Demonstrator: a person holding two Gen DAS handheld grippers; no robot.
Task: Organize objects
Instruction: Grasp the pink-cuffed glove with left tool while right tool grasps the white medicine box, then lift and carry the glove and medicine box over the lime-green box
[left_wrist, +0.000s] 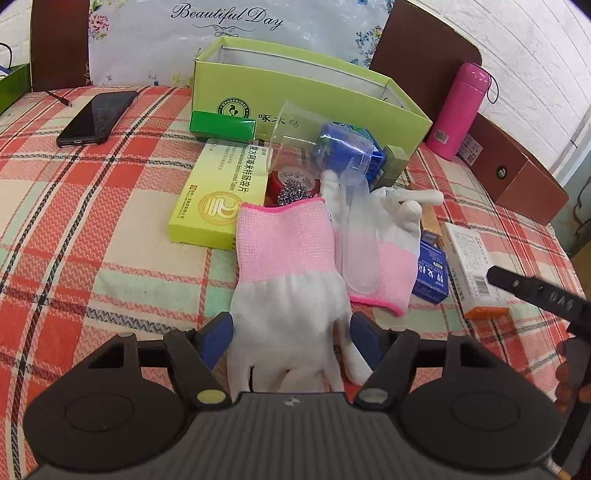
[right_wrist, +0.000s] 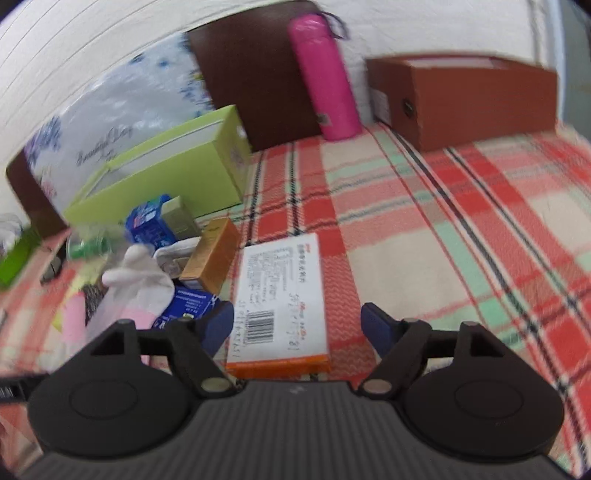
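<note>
A: Glove (left_wrist: 288, 280), white knit with a pink cuff, lying flat on the plaid bed (left_wrist: 92, 229), fingers toward the camera, between the blue pads of the left gripper (left_wrist: 291, 341).

B: Clamped?

A: Not by the look of it. Jaws apart, pads standing either side of the palm, possibly brushing the cloth, no pinch showing.

B: Handling?

A: Probably light, soft, limp. Likely to fold and droop once lifted, so best pinched across the palm or the thicker cuff, gathering fabric, not by one finger. Nothing fragile about it, little chance of slipping.

B: Around it?

A: Second glove (left_wrist: 384, 236) just beside, a clear scoop (left_wrist: 360, 254) lying on that one. Yellow box (left_wrist: 214, 199) touching the cuff edge. Tipped clear cup (left_wrist: 295, 136) beyond, then the open green box (left_wrist: 306, 92), a likely destination.

B: Other side?

A: Right gripper (right_wrist: 297, 323) also apart, holding nothing, over an orange-edged carton (right_wrist: 280, 299). Stiff, light, easy across its narrow width. Blurred view there.
</note>
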